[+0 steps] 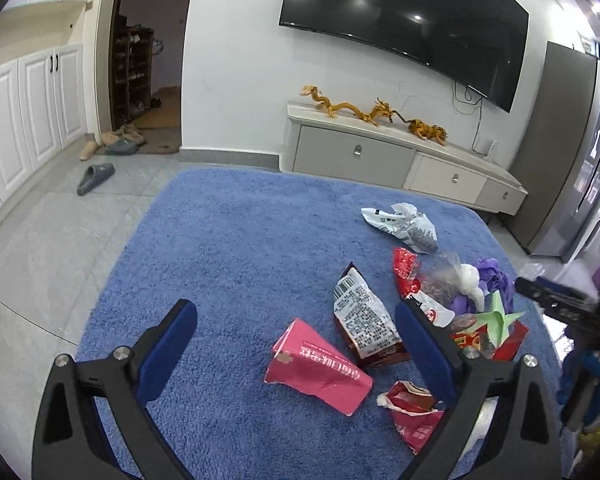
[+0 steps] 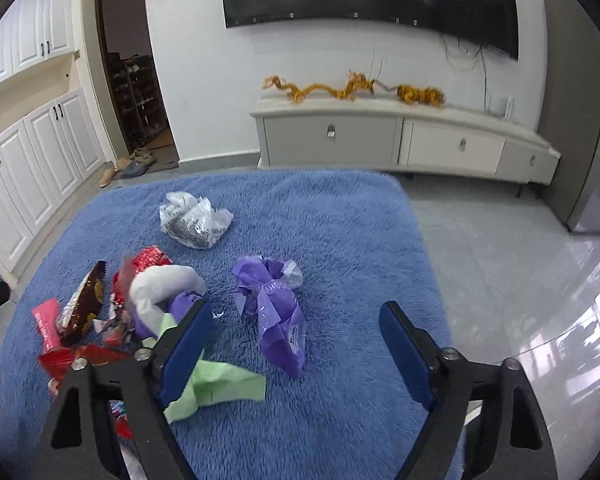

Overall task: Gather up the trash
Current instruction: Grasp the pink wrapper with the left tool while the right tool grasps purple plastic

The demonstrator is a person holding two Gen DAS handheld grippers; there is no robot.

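Observation:
Trash lies on a blue fluffy rug (image 1: 228, 248). In the left wrist view my left gripper (image 1: 296, 320) is open and empty above a pink carton (image 1: 316, 368) and a dark snack bag (image 1: 364, 316). A red wrapper (image 1: 412, 408) lies by its right finger. A white crumpled bag (image 1: 404, 226) lies farther back. In the right wrist view my right gripper (image 2: 296, 320) is open and empty over a purple bag (image 2: 276, 312). A green paper (image 2: 216, 384) lies by its left finger. A heap of red wrappers and white plastic (image 2: 140, 296) sits left. The white crumpled bag (image 2: 194, 220) lies behind.
A low TV cabinet (image 1: 400, 156) with golden dragon figures (image 1: 372, 112) stands against the far wall under a TV (image 1: 412, 20). White cupboards (image 1: 24, 120) line the left wall. Slippers (image 1: 94, 178) lie on the tiled floor. The right gripper body (image 1: 572, 312) shows at the right edge.

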